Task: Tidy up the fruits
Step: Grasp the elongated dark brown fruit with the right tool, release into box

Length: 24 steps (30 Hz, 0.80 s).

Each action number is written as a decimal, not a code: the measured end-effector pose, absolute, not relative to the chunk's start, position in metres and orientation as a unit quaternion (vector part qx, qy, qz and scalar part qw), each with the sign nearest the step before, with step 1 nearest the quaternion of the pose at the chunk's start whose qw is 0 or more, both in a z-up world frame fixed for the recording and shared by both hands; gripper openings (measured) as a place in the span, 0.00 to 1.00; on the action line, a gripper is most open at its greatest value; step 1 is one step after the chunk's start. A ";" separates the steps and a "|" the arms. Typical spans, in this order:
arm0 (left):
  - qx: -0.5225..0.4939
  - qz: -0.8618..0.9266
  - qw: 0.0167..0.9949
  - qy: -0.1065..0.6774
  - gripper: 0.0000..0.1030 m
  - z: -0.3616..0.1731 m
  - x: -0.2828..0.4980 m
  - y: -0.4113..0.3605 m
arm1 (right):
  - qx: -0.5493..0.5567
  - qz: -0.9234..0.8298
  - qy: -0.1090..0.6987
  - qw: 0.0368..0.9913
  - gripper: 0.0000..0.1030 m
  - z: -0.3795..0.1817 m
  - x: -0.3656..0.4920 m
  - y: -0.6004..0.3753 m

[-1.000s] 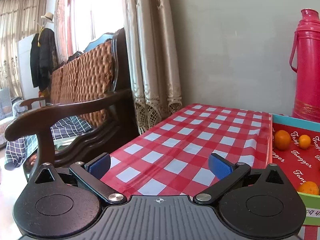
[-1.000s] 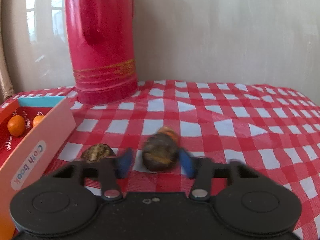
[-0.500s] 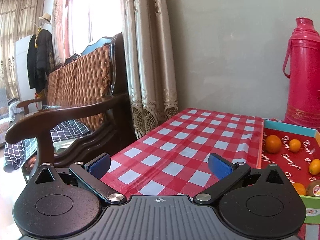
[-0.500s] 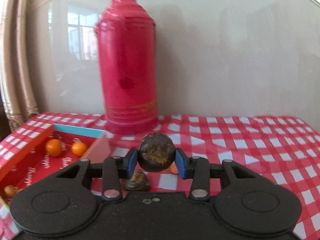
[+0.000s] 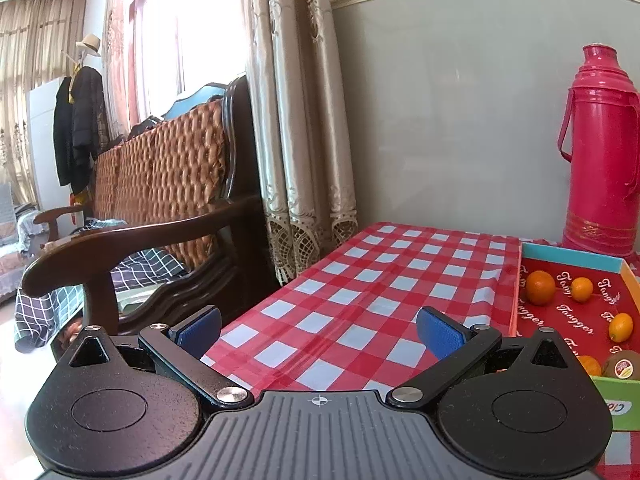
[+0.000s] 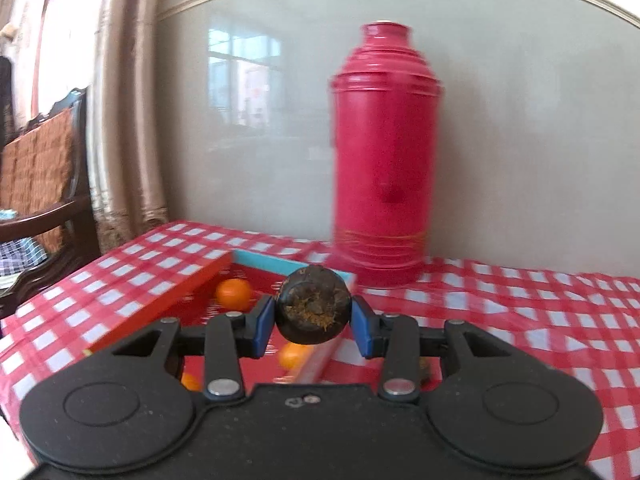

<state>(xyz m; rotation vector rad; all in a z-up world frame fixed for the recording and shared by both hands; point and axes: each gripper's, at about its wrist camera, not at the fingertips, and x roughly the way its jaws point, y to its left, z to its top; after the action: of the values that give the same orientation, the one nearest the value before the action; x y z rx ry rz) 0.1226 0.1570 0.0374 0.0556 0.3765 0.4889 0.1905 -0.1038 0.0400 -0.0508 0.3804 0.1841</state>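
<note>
Mid-carry: your right claw (image 6: pixel 313 322) is clamped on the dark round brownish fruit (image 6: pixel 314 304), held above the shallow red cardboard box (image 6: pixel 160 300) on the bench.

Left claw (image 5: pixel 318 330) sits wide, empty. Next you probably lower it among the small oranges (image 6: pixel 233 292) and release gently.

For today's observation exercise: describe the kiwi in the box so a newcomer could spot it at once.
Find the tall pink thermos at the wall; a shallow red-lined box lies in front of it on the checked cloth. In the box's near right corner sits the kiwi, the only brown fruit with a sticker among the oranges.
</note>
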 end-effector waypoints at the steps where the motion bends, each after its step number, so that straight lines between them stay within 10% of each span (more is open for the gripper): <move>1: 0.028 0.241 0.952 0.187 1.00 0.037 0.123 0.158 | -0.028 0.098 0.191 0.976 0.31 0.038 0.190 -0.096; 12: 0.035 0.250 0.948 0.193 1.00 0.036 0.118 0.171 | -0.034 0.138 0.205 0.968 0.34 0.025 0.195 -0.051; 15: 0.032 0.255 0.947 0.195 1.00 0.036 0.117 0.176 | -0.055 0.124 0.182 0.974 0.95 0.026 0.189 -0.044; 24: 0.027 0.251 0.948 0.192 1.00 0.038 0.117 0.170 | -0.064 0.118 0.159 0.978 0.94 0.033 0.178 -0.058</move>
<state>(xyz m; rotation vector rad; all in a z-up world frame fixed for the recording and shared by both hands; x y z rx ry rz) 0.1166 0.1702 0.0377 0.0557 0.3909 0.5102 0.1778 -0.0584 0.0329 -0.1297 0.3208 0.2376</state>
